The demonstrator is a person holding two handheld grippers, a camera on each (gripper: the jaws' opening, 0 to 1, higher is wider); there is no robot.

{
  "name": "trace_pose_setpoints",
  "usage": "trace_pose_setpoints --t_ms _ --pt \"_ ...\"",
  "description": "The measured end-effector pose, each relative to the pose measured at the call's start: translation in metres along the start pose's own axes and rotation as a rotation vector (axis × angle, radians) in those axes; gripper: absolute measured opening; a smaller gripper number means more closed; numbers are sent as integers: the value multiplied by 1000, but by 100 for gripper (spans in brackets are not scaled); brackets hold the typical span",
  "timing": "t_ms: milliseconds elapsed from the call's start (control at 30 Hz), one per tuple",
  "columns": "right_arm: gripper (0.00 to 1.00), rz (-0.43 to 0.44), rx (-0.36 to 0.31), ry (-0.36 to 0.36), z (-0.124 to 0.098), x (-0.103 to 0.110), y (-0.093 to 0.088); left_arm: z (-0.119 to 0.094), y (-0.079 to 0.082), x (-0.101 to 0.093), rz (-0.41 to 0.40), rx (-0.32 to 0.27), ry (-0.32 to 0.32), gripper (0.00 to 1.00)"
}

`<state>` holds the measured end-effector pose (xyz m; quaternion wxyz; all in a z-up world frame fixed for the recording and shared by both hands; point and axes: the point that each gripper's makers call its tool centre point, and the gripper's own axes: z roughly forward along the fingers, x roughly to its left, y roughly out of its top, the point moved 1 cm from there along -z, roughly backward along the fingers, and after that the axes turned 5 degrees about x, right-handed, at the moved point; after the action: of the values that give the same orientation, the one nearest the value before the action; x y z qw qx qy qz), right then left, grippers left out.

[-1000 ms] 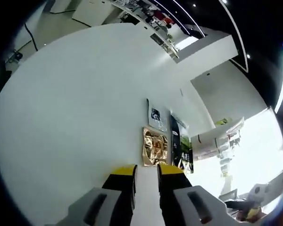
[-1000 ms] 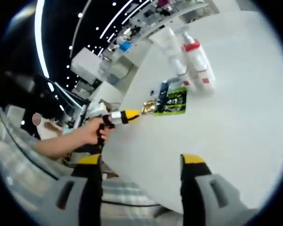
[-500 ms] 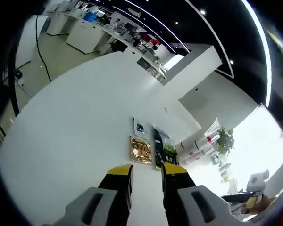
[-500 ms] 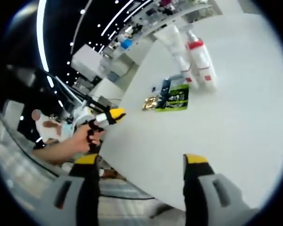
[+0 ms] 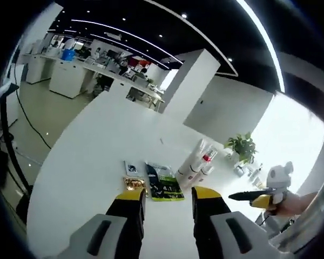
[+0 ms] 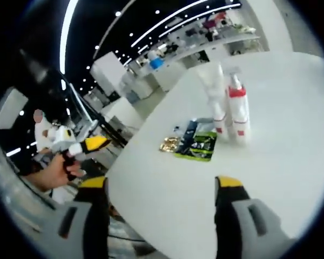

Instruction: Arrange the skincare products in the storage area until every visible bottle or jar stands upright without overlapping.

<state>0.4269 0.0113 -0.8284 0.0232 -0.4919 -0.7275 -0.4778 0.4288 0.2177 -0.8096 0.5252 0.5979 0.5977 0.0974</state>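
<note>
1. Two white bottles (image 6: pixel 227 105) stand upright, long axes vertical, on the white table (image 6: pixel 270 162), just beyond the green sachet (image 6: pixel 197 147).
2. My left claw (image 5: pixel 166 195) has narrowly parted jaws; my right claw (image 6: pixel 162 183) gapes wide. Both are empty.
3. Since 1.0 s ago, my left claw's jaws have spread slightly.

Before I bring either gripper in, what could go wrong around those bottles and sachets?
1. The white bottles stand tall and bunched together; nudging one could topple its neighbours.
2. The green sachet, the dark sachet and the gold sachet lie flat and crowded at the bottles' feet, so jaws reaching in may drag them.
3. The cluster sits near the white table edge; a push could send items off.
</note>
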Motion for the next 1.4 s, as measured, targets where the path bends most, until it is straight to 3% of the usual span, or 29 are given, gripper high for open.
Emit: trace_pose_setpoints --t_ms 200,300,433,533,667,767,867,1067,1200,1400 --pt "84 -93 -57 36 -21 16 23 -27 9 -12 80 -37 20 36" --pt "86 -125 -89 20 -33 16 33 -39 18 -26 107 -81 -19 41" --pt "96 -279 -143 -105 -42 7 46 -46 26 -35 143 -111 -43 45" --pt "99 -283 -201 -117 -45 12 56 -47 26 -36 117 -109 -49 47" --pt "99 -303 -268 -107 -52 25 66 -50 29 -39 177 -119 -23 55" --pt "99 -336 -282 -91 -55 29 64 -53 35 -40 225 -147 -13 60" --pt "99 -355 -275 -86 -57 28 60 -55 37 -38 308 -154 18 72" --pt "99 -325 -306 -67 -64 28 61 -60 43 -34 339 -205 49 98" --pt "99 -381 -348 -124 -68 27 69 -60 45 -32 319 -235 47 100" --pt "99 -350 -346 -126 -67 26 66 -61 44 -32 329 -250 70 100"
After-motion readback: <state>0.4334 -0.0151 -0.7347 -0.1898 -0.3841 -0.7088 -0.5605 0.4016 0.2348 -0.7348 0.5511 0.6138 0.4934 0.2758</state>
